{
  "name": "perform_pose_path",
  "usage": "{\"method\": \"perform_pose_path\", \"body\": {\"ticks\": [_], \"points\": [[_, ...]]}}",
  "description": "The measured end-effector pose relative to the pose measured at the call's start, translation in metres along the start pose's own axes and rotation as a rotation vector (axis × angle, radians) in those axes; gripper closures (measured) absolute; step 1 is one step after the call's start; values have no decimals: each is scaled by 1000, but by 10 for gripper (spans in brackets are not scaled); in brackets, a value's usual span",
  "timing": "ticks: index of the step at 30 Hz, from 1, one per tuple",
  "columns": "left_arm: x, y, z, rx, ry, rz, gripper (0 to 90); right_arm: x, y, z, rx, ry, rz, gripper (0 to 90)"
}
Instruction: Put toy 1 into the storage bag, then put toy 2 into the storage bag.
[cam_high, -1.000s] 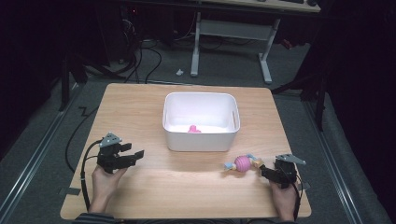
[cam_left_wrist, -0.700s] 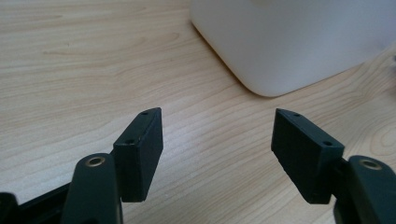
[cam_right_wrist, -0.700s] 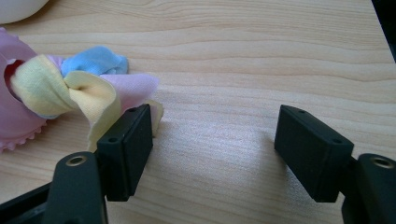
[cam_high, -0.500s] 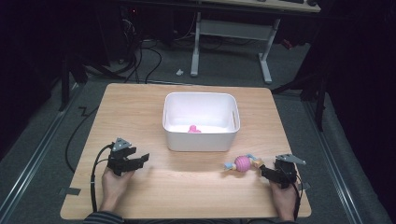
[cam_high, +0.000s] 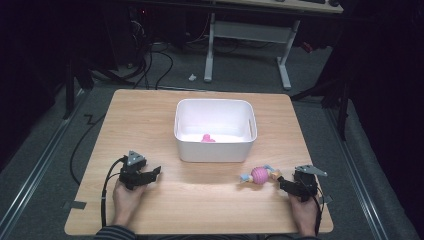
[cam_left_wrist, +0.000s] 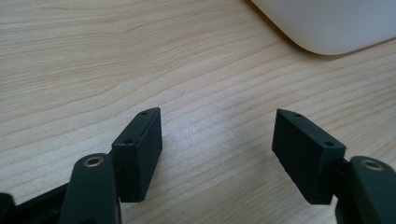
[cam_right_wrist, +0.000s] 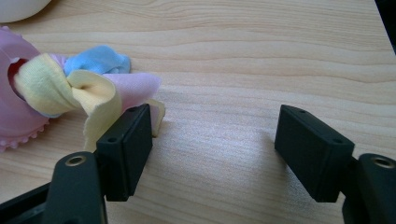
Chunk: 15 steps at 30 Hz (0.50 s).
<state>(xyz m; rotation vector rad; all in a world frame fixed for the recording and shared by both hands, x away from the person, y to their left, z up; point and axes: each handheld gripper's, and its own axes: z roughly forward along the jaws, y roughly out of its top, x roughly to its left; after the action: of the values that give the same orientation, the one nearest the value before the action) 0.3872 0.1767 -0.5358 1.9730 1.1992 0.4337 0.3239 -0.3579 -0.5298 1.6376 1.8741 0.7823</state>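
Observation:
A white bin (cam_high: 215, 148) stands at the table's centre with a small pink item (cam_high: 207, 138) inside. A pink ball toy with blue, yellow and pink cloth tails (cam_high: 259, 175) lies on the wood right of the bin's front. My right gripper (cam_high: 283, 183) rests open just right of it; in the right gripper view the cloth tails (cam_right_wrist: 100, 88) touch the left jaw, and nothing sits between the jaws (cam_right_wrist: 215, 149). My left gripper (cam_high: 154, 172) stands open on bare wood at the front left, its jaws (cam_left_wrist: 217, 149) holding nothing, the bin's corner (cam_left_wrist: 327, 23) ahead.
The wooden table (cam_high: 150, 115) has its front edge just behind both hands. A cable (cam_high: 106, 190) trails from the left gripper. Beyond the table lie a dark floor with cables (cam_high: 160, 60) and a desk frame (cam_high: 250, 35).
My left gripper has slid to the right and slightly toward the front edge, staying open. The right gripper and the toy have kept still.

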Motion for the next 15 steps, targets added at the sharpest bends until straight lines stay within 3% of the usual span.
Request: {"method": "perform_pose_path", "body": {"ticks": [5,10,15], "points": [[-1,1,1,6,7,10,320,0,0,0,-3,2,0,280],[-9,1,3,29,53,70,303,0,0,0,-2,8,-6,279],[-9,1,3,28,53,68,292,1,0,0,2,11,-12,275]]}}
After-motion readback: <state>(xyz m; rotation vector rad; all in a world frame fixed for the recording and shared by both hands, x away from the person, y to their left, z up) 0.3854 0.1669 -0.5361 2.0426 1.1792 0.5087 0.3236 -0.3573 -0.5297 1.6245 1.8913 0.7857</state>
